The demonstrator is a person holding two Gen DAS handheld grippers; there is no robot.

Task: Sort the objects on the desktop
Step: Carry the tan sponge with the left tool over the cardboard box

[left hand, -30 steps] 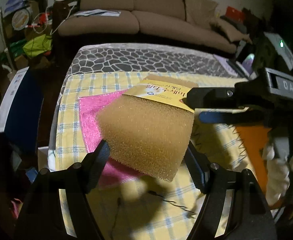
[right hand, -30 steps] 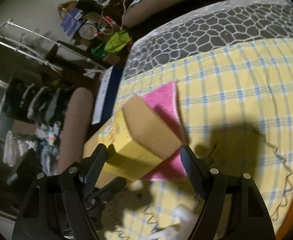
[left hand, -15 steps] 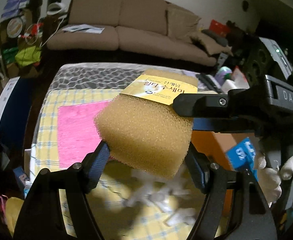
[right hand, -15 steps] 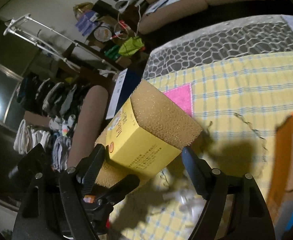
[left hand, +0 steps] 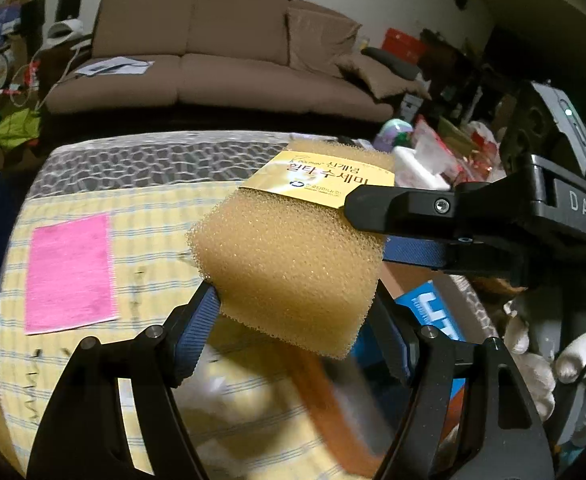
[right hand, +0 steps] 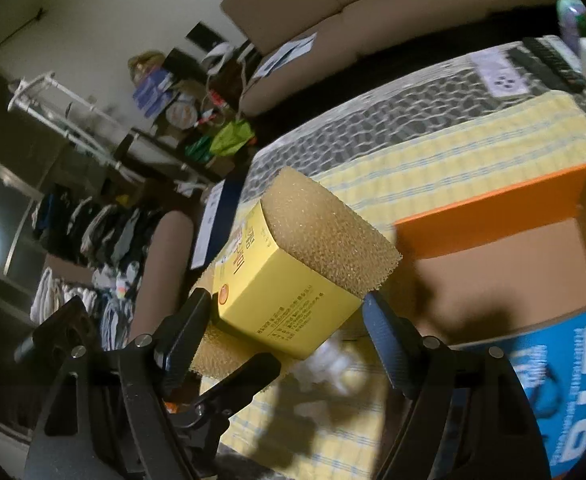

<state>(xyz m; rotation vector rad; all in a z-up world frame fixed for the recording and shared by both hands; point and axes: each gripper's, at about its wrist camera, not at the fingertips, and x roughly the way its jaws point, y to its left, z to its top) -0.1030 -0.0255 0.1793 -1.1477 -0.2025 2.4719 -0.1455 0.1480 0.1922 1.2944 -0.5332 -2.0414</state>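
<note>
A tan sponge [left hand: 289, 264] with a yellow paper label [right hand: 277, 304] hangs in the air above the yellow checked tablecloth [left hand: 149, 240]. My left gripper [left hand: 297, 312] is shut on its bare end, blue pads pressed to both sides. My right gripper [right hand: 289, 316] is shut on the labelled end; in the left wrist view it reaches in from the right [left hand: 377, 220]. In the right wrist view the left gripper [right hand: 229, 380] shows below the sponge. An open cardboard box [right hand: 493, 208] with an orange rim and a blue side lies just right of the sponge.
A pink cloth [left hand: 69, 272] lies flat on the left of the tablecloth. Blurred white pieces [right hand: 333, 368] lie under the sponge. A gloved hand [left hand: 533, 360] holds the right gripper. A brown sofa [left hand: 213, 60] stands behind the table, clutter at its right end [left hand: 425, 152].
Both grippers have lifted the sponge off the pink cloth and carried it up and to the right. The cloth stays flat on the table, and the orange box has come into view.
</note>
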